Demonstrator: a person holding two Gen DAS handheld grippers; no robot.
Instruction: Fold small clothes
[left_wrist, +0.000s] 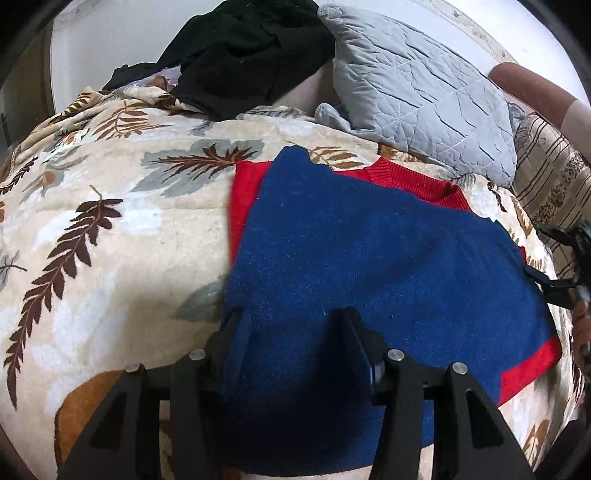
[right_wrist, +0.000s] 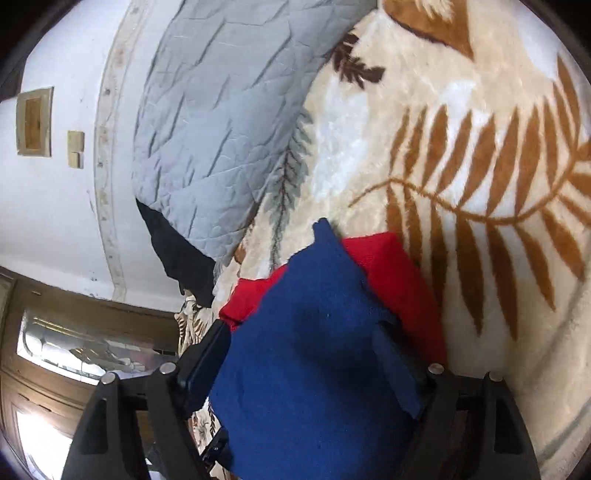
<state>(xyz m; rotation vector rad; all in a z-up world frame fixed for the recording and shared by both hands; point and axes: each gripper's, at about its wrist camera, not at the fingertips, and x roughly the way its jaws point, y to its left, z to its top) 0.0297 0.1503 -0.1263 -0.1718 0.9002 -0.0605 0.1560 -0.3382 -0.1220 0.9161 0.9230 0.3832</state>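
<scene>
A blue knit garment (left_wrist: 369, 251) lies over a red knit garment (left_wrist: 417, 181) on a leaf-patterned blanket (left_wrist: 110, 229). My left gripper (left_wrist: 291, 317) stands wide over the blue garment's near edge, with blue cloth bunched between its fingers (left_wrist: 354, 332). My right gripper (right_wrist: 306, 343) also has blue cloth (right_wrist: 314, 350) bunched between its spread fingers, with the red garment (right_wrist: 399, 273) beneath. The right gripper shows at the right edge of the left wrist view (left_wrist: 565, 284), at the blue garment's corner.
A grey quilted pillow (left_wrist: 417, 96) lies behind the garments, and shows in the right wrist view (right_wrist: 221, 122). A black garment pile (left_wrist: 243, 51) sits at the back. A striped cushion (left_wrist: 550, 188) is at right. A white wall (right_wrist: 55, 206) and wooden door (right_wrist: 44, 387) stand beyond the bed.
</scene>
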